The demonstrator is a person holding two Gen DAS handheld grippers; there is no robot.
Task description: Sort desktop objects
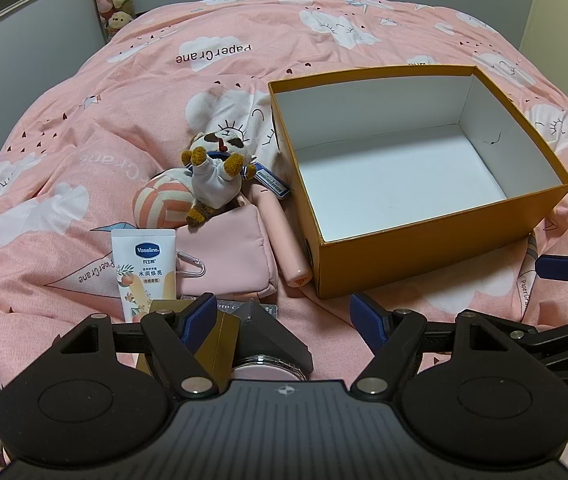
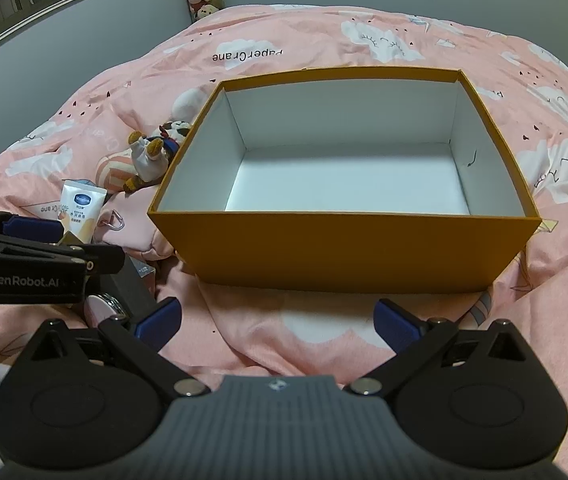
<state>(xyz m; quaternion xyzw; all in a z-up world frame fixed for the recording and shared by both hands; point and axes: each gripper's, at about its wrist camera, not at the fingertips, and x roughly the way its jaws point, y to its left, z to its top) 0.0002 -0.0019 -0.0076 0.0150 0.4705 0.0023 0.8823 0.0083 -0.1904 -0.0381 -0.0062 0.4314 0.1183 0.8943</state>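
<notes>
Pink bedspread (image 2: 268,332), both grippers' jaws wide open, holding nothing

Open orange box (image 1: 435,248) empty; toys (image 1: 216,176), tube (image 1: 144,268) beside it.

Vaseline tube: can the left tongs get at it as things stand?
Probably yes. The Vaseline tube lies uncovered on the bedspread, just ahead-left of the open left tongs. Only a gold box by the left finger crowds the tube's near end.
</notes>
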